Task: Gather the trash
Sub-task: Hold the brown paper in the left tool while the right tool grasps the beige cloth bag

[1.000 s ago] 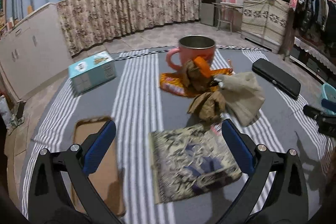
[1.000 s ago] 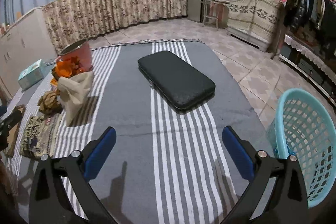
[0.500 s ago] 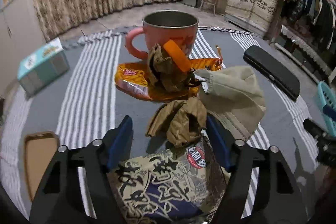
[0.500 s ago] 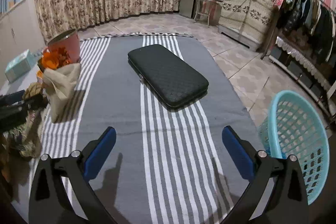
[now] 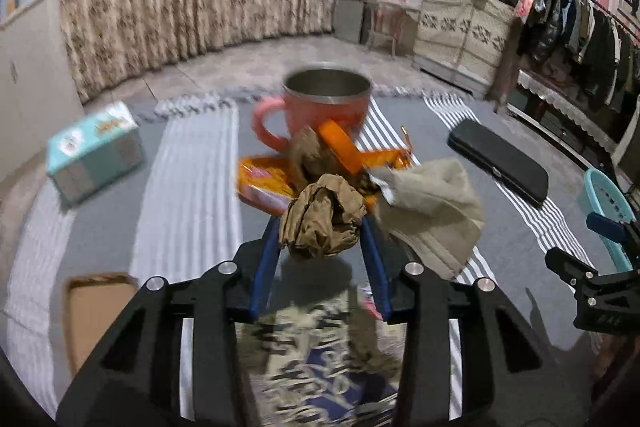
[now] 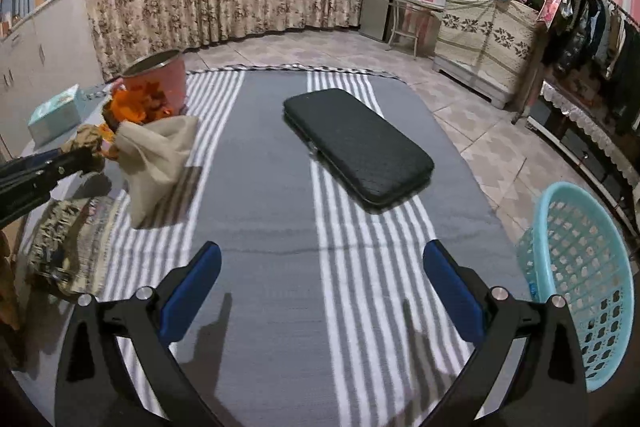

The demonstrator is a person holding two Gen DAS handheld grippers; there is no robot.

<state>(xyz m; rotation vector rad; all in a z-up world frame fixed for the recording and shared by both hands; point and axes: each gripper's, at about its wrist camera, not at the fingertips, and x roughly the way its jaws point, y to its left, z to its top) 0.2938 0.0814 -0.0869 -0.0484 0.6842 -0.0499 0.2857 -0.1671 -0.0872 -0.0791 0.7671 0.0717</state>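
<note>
We pinch the crumpled brown paper wad (image 5: 322,221) with our just-closing left gripper (image 5: 320,239) near the orange wrapper (image 5: 272,183); best gripped firmly, lifted straight, then carried right to the blue basket (image 6: 580,291), our right gripper (image 6: 320,291) spread empty.

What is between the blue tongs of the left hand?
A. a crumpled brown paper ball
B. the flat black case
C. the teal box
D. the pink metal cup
A: in the left wrist view the left tongs have just been closing around the crumpled brown paper ball, their blue pads at its two sides, while the pink cup stands further back.
</note>
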